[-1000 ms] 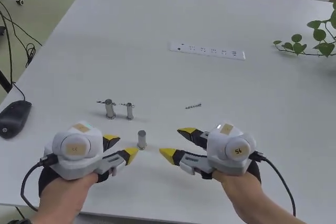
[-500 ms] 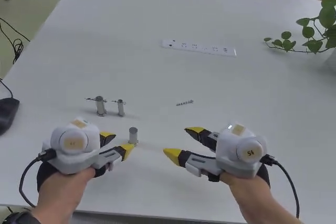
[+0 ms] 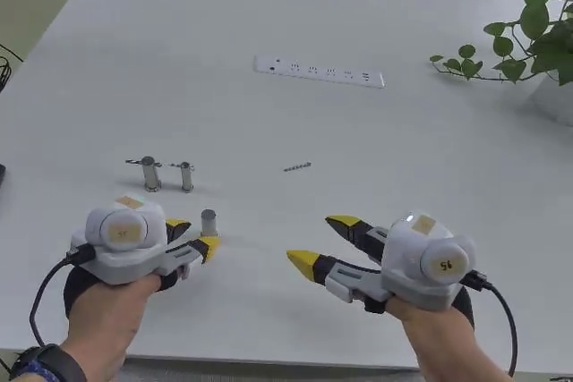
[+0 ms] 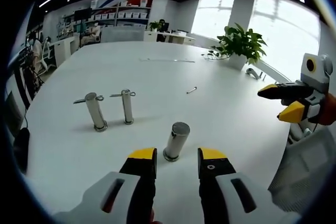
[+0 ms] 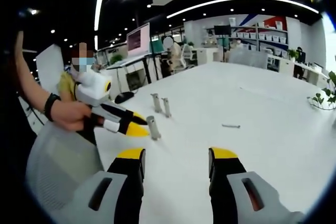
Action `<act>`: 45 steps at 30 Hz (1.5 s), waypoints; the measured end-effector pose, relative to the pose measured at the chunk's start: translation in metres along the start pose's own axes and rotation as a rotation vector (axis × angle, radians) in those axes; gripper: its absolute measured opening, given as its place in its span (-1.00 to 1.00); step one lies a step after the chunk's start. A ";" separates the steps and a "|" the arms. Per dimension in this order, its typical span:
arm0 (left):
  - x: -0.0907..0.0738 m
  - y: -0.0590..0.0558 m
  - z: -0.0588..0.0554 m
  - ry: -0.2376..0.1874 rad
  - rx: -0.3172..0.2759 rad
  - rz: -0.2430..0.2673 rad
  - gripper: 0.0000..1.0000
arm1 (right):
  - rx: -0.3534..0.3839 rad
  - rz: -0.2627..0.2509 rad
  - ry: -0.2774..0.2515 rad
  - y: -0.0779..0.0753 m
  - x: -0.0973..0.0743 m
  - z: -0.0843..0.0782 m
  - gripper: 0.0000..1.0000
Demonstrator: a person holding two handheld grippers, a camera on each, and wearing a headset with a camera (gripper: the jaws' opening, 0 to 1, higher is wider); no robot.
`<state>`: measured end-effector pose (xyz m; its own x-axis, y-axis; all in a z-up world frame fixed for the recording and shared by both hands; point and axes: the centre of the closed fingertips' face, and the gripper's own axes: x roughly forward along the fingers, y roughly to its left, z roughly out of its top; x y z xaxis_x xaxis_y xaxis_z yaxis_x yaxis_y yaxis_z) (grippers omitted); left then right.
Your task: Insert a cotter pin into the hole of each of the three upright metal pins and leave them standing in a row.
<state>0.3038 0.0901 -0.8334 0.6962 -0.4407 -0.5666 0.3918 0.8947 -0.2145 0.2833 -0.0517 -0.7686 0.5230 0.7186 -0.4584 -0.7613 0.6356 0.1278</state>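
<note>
Left gripper (image 3: 192,233), jaws apart, has the bare pin (image 3: 209,222) standing upright just ahead of its tips, centred on the gap. Right gripper (image 3: 320,240), also apart and empty, is the nearer to the loose cotter (image 3: 297,167). That lies flat on the counter (image 3: 403,149) beyond it, well apart, long axis crosswise. Two pins (image 3: 150,174) behind already carry cotters.
</note>
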 end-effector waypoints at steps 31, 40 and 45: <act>0.018 0.001 0.006 -0.007 -0.031 0.025 -0.64 | 0.050 -0.037 0.007 -0.005 -0.017 -0.013 -0.01; 0.017 0.000 0.005 0.000 0.030 0.023 -0.74 | 0.049 -0.041 0.005 -0.007 -0.016 -0.012 -0.03; 0.017 0.000 0.004 0.005 0.062 0.011 -0.75 | 0.048 -0.042 0.006 -0.009 -0.018 -0.012 -0.04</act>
<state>0.3179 0.0822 -0.8395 0.6976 -0.4303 -0.5729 0.4209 0.8932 -0.1585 0.2763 -0.0733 -0.7720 0.5522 0.6892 -0.4691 -0.7193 0.6783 0.1498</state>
